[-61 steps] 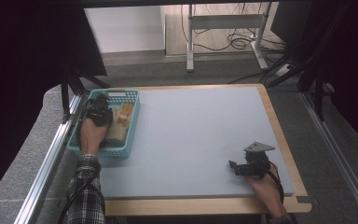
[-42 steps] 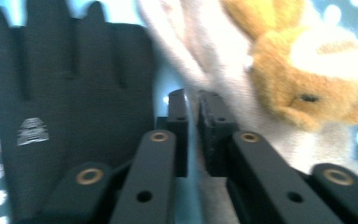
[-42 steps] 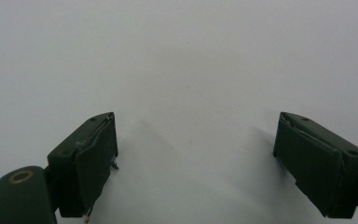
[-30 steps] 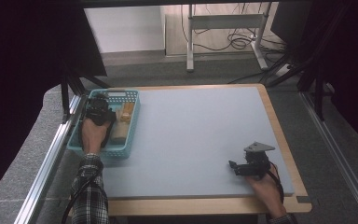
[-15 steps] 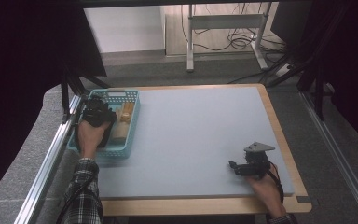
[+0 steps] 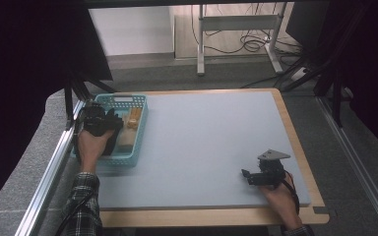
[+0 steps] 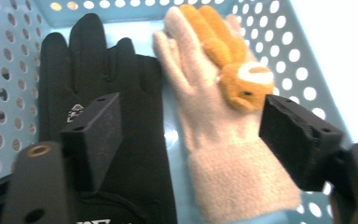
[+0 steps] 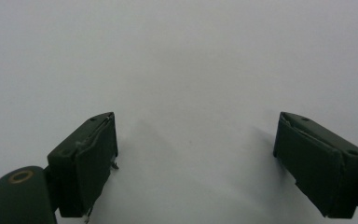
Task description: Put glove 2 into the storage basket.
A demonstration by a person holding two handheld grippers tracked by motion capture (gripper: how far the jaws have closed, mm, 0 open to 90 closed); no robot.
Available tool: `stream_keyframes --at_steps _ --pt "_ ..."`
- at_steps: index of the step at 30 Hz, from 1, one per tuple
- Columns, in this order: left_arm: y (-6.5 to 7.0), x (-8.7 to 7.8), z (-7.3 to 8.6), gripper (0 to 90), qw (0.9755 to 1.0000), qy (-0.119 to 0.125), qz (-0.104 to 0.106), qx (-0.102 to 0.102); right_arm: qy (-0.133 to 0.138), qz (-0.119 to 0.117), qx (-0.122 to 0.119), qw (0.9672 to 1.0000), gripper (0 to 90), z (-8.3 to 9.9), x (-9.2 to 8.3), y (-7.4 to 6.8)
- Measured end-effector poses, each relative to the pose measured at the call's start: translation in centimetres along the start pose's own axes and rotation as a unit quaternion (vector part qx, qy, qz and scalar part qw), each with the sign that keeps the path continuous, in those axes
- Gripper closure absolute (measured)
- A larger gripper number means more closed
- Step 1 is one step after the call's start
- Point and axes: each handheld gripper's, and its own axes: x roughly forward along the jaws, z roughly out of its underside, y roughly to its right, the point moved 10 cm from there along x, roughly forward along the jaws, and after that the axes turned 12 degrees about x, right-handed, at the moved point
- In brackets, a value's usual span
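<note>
Gloves sit side by side in the blue basket (image 6: pixel 137 129) at the table's left edge, a black glove (image 7: pixel 102 93) beside a beige glove (image 7: pixel 214 140) with an orange patch. Over them hangs the left gripper (image 7: pixel 186 140), its jaws just spreading apart with nothing clamped. Across the mat (image 6: pixel 211 142), the right gripper (image 6: pixel 248 176) rests released, jaws wide and empty.

Black glove (image 7: pixel 107 107), beige glove (image 7: pixel 205 135), flat, side by side in basket (image 7: pixel 303 60)

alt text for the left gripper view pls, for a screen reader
The left claw hangs open over a light blue perforated basket, its jaws having just been opening with nothing gripped between them. Below lie a black glove and, beside it, a beige fleece glove with an orange plush animal on it.
</note>
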Motion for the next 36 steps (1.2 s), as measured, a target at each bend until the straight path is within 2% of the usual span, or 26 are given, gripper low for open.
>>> stream_keyframes --at_steps 3,10,12,14,20,22,28,36 --pt "0.7 -0.5 -0.2 17.4 0.9999 0.01 0.006 0.008 0.0 0.0 -0.001 1.0 13.0 0.0 0.0 0.0" --pt "3.0 -1.9 -0.8 9.1 0.9984 0.036 0.033 0.028 0.0 0.0 -0.001 1.0 13.0 0.0 0.0 0.0" --pt "4.2 -2.5 -1.1 7.7 0.9969 0.049 0.048 0.038 0.0 0.0 -0.001 1.0 13.1 0.0 0.0 0.0" --pt "4.5 -2.6 -1.2 6.2 0.9966 0.052 0.049 0.041 0.0 0.0 -0.001 1.0 13.0 0.0 0.0 0.0" --pt "7.3 -3.6 -1.5 2.6 0.9928 0.07 0.061 0.075 0.0 0.0 -0.001 1.0 13.0 0.0 0.0 0.0" --pt "8.5 -3.8 -1.5 1.6 0.9912 0.075 0.067 0.087 0.0 0.0 -0.001 1.0 13.1 0.0 0.0 0.0" --pt "13.1 -4.0 -1.1 0.3 0.9829 0.096 0.095 0.125 0.0 0.0 0.0 1.0 13.0 0.0 0.0 0.0" --pt "18.2 -2.9 0.9 0.0 0.972 0.106 0.123 0.17 0.001 0.001 -0.001 1.0 13.0 -0.1 0.0 0.0"
